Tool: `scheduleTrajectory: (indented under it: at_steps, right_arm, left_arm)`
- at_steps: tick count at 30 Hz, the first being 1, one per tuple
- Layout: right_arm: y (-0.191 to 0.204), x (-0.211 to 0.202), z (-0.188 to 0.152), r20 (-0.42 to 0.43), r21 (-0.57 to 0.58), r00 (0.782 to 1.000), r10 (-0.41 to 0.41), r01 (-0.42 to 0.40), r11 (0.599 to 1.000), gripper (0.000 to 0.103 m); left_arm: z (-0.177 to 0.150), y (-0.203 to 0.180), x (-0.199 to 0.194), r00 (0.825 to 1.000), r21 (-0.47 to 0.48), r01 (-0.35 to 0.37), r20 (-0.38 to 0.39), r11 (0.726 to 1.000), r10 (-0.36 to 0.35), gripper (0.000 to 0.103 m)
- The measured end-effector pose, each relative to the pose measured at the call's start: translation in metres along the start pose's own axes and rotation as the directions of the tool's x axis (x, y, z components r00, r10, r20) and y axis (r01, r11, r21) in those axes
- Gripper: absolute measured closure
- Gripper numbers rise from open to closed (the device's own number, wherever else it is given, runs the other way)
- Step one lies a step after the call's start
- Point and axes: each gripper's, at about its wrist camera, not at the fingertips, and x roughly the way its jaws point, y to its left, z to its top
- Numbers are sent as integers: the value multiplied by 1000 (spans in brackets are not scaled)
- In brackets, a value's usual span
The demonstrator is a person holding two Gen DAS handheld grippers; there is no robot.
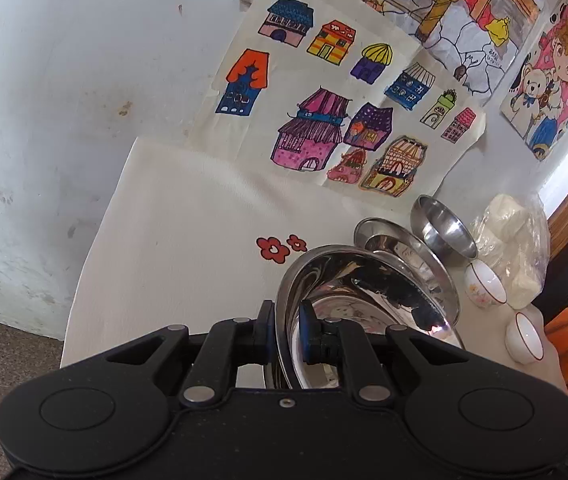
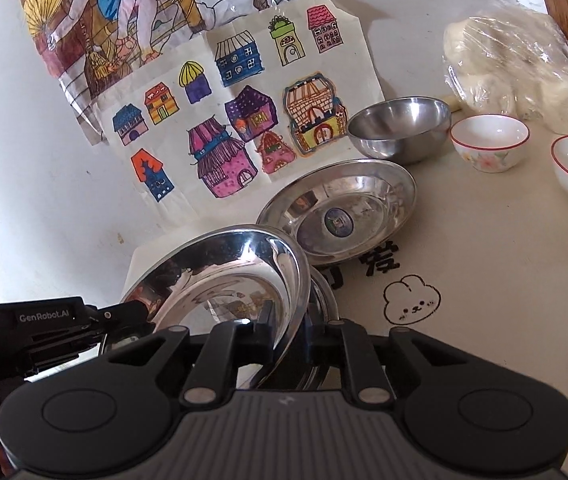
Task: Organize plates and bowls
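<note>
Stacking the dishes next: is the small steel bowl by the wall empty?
Empty. The right wrist view shows the steel bowl upright with only bare shiny metal inside.

The right gripper (image 2: pixel 289 332) pinches a steel plate's (image 2: pixel 228 276) rim above a cream tablecloth (image 2: pixel 484 280), another plate (image 2: pixel 338 216) beyond.

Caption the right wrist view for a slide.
Right gripper clamps tilted shiny steel plate's rim; another steel plate lies beyond.

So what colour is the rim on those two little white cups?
Red, a thin line round each cup lip; one also has a faint floral print. The right wrist view shows it best.
</note>
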Motion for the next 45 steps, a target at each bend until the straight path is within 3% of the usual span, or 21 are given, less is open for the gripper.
scheduleTrajectory:
  at_steps: [15,24,31,33,37,43,45]
  right_arm:
    - [13,-1,-7,29,-90,996,-80,82,993,85]
    - [21,-2,-10,47,-152,994,-99,105,983,78]
    - [26,-2,-15,81,-212,985,-150,164,963,69]
    - [26,-3,-16,98,-223,984,-151,170,960,64]
    - [26,-7,-16,130,-226,981,-142,169,959,39]
    - [16,-16,-14,182,-191,976,-119,154,969,9]
    - [12,-20,-12,204,-175,972,-116,153,973,3]
  left_arm:
    - [-4,-4,6,999,39,-46,4,998,46,90]
    - [-4,0,6,999,19,-47,9,999,47,90]
    - [0,4,2,997,-1,-66,32,998,66,83]
    - [1,4,1,997,-6,-70,37,998,70,73]
    - [3,5,-4,993,-38,-88,69,995,91,30]
    - [9,3,-9,984,-50,-116,127,992,122,1]
    - [12,1,-8,983,-48,-117,138,992,122,1]
